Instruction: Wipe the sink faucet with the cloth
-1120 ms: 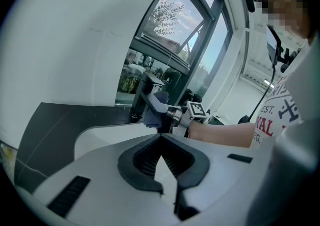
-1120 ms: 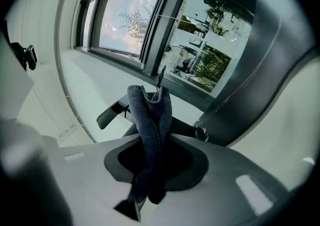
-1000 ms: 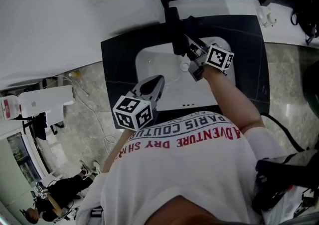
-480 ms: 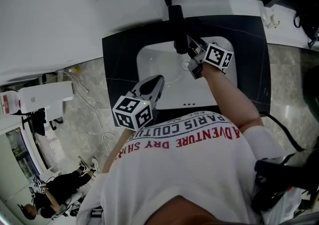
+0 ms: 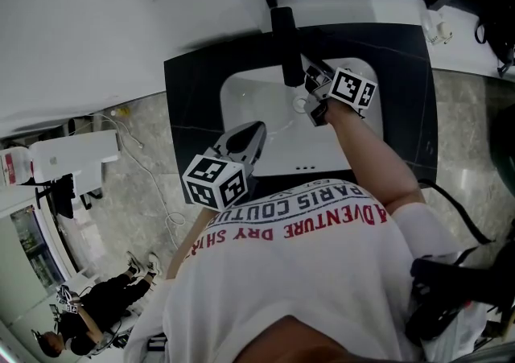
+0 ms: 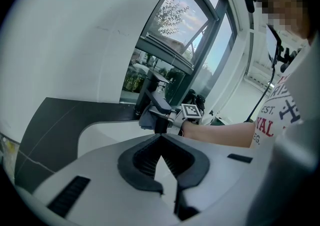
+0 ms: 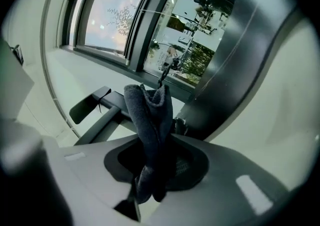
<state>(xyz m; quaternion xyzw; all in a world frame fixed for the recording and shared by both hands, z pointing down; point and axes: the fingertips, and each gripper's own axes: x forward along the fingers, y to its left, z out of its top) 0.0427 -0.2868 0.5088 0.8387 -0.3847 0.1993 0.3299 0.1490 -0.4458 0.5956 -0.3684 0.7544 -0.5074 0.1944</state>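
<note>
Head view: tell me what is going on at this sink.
A person leans over the white sink with a gripper in each hand. The right gripper is clamped on a dark grey cloth and holds it up against the black faucet, apparently wiping it. The left gripper hangs over the near side of the basin with its jaws together and nothing in them.

Left hand-held gripper [image 6: 160, 137] closed, right arm [image 5: 367, 154] outstretched

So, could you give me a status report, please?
Right gripper shut on dark grey cloth, beside black metal faucet. Left gripper shut, empty. Nothing in the way.
</note>
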